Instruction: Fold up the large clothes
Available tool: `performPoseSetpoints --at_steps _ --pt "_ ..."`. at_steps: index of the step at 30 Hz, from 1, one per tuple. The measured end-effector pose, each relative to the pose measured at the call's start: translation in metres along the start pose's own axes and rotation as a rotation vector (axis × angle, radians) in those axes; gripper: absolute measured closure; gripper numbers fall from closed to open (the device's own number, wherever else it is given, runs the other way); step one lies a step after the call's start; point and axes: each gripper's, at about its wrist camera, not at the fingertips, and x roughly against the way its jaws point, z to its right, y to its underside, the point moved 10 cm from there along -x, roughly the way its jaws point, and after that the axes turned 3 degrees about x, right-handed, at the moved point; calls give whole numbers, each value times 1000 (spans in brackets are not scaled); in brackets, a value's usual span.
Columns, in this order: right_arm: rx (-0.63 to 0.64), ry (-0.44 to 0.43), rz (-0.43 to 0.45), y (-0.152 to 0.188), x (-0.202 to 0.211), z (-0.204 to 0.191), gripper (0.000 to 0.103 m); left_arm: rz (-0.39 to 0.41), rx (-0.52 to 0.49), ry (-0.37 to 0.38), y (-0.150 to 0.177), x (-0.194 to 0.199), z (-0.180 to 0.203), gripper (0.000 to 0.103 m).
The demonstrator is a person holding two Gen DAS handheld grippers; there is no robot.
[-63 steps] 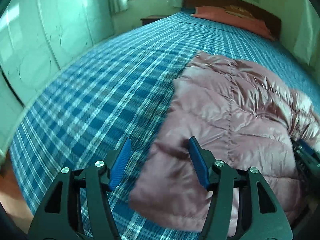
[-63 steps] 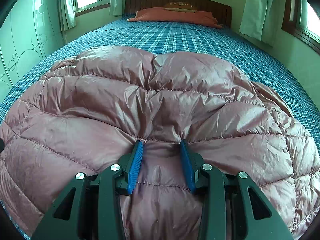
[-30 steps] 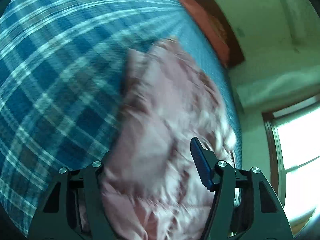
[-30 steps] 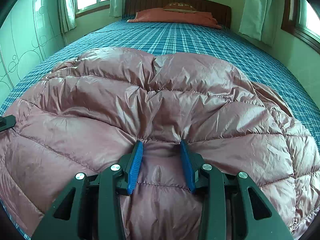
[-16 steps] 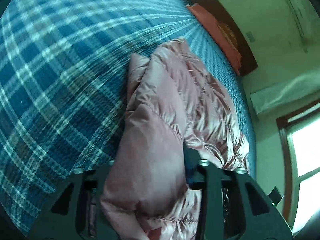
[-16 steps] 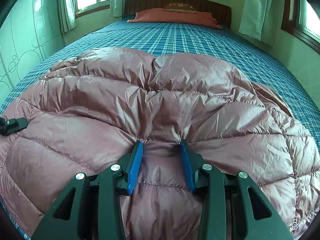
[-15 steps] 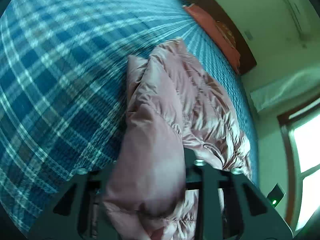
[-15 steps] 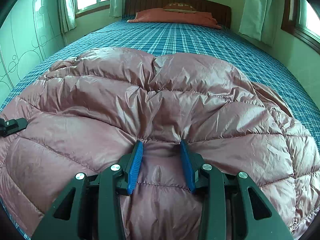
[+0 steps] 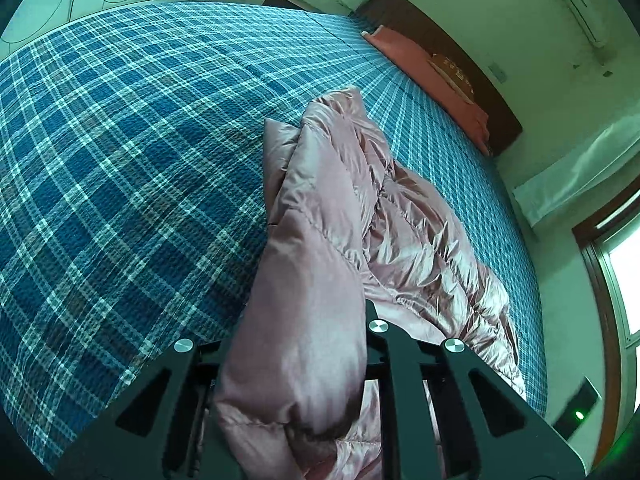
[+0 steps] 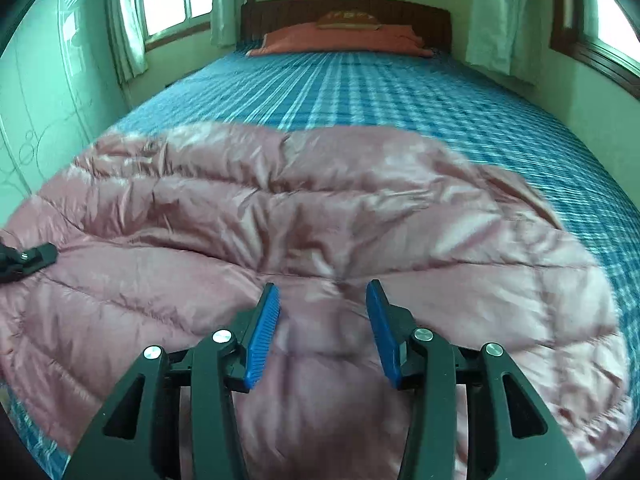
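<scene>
We find the pink quilted down jacket [image 10: 304,216] lying on the bed with the blue plaid cover [image 10: 400,92], toward its near end; the jacket's left edge is bunched and raised off the cover into a ridge [image 9: 316,240]; the left gripper [image 9: 296,344] has just been closing and now pinches that thick fold of shiny fabric, its pads buried in the cloth; the right gripper [image 10: 324,336] has just been opening, its blue ribbed pads [image 10: 262,336] spread apart over the jacket's near hem, fabric between them but not pressed; this view is motion-blurred; an orange pillow [image 10: 340,40] rests against the dark wooden headboard [image 10: 348,10] at the far end.
</scene>
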Motion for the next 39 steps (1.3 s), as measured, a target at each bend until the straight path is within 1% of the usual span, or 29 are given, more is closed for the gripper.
performPoseSetpoints --at_steps 3,6,8,9,10,13,15,20,25,28,33,39 --pt "-41 28 18 5 22 33 57 -5 3 -1 1 1 0 88" --pt "-91 74 23 19 44 74 57 -7 1 -5 2 -1 -1 88" --pt "-117 106 16 31 55 97 59 -8 -1 -9 1 -4 -2 88" --pt "-127 123 12 38 61 108 61 -7 -4 -10 0 -4 -2 88" --pt "-135 132 8 46 66 114 66 -6 -4 -9 0 -5 -3 88" --pt "-162 150 -3 68 77 131 67 -5 -11 -15 -1 -6 -2 88" --pt "-170 152 -9 80 78 134 67 -2 -16 -22 -1 -5 -2 88" --pt "-163 148 -66 103 50 133 67 6 -37 -37 0 -2 2 88" --pt "-156 157 -79 105 44 133 68 30 -80 -32 -4 9 19 89" --pt "-161 153 -76 105 43 133 68 51 -119 -22 -4 19 39 89" --pt "-143 176 -72 105 44 131 68 74 -185 -6 1 31 74 89" --pt "-156 165 -64 107 46 129 68 90 -311 -19 24 32 122 89"
